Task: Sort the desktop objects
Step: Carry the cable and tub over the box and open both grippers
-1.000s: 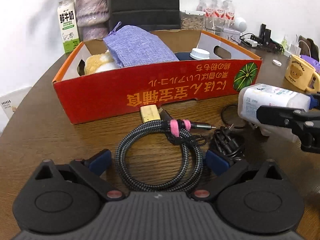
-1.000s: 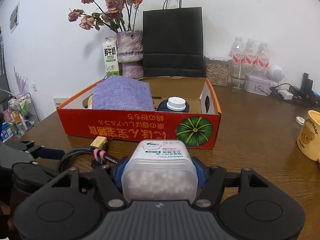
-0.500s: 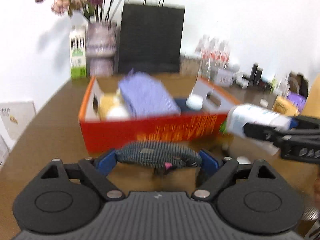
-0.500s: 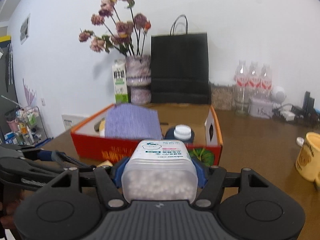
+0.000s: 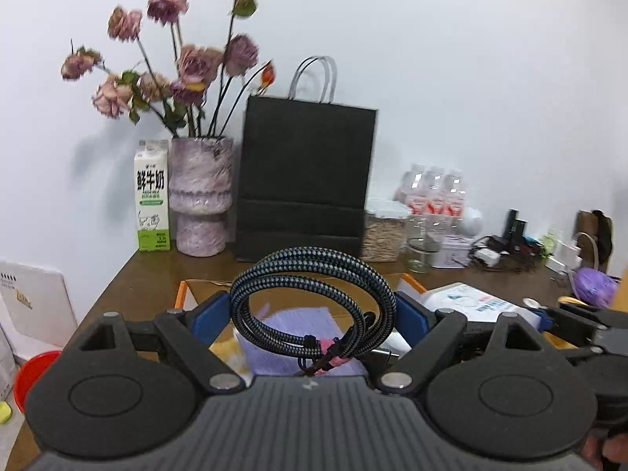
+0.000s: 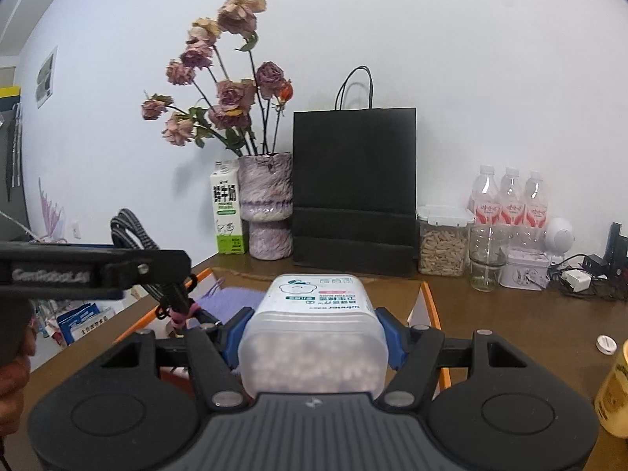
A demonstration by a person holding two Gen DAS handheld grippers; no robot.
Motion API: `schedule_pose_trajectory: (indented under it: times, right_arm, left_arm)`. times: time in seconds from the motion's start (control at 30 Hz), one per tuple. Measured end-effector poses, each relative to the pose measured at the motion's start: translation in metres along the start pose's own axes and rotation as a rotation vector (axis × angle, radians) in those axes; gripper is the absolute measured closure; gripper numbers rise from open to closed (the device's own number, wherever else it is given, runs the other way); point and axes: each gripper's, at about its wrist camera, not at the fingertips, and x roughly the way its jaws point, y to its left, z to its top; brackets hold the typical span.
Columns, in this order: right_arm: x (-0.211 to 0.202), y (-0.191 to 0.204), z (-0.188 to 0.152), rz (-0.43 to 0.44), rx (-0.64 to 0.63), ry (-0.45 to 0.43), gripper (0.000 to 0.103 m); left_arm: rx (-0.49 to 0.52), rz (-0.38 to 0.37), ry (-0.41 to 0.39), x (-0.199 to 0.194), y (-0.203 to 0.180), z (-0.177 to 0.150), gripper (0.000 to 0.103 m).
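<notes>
My left gripper is shut on a coiled black-and-grey braided cable with a pink tie and holds it in the air above the orange cardboard box. The purple cloth pouch lies in the box under it. My right gripper is shut on a clear plastic tub of white pellets and holds it over the same box. The left gripper with the cable shows at the left in the right wrist view. The tub shows at the right in the left wrist view.
A milk carton, a vase of dried roses, a black paper bag, a jar of grain, water bottles and a tangle of chargers line the table's back. A yellow mug stands at the right.
My left gripper has shut on the cable and lifted it off the table to above the box. My right gripper has risen with the tub and moved over the box.
</notes>
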Motion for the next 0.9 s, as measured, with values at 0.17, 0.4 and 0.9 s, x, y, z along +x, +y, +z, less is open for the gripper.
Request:
schedule_pose_trajectory:
  times: [0.17,0.4,0.9]
  right_arm:
    - [0.043,-0.009,0.005,-0.022,0.012,0.037,0.038]
    - [0.090,-0.020,0.002,-0.014,0.027,0.105,0.033]
    - [0.075,-0.015,0.002,-0.049,-0.002,0.107,0.000]
  left_arm:
    - [-0.043,0.015,0.062,0.043,0.015,-0.005,0.015]
    - [-0.035,0.025,0.075,0.073,0.020,-0.004,0.000]
    - [-0.071,0.099,0.100,0.060,0.025,-0.006,0.000]
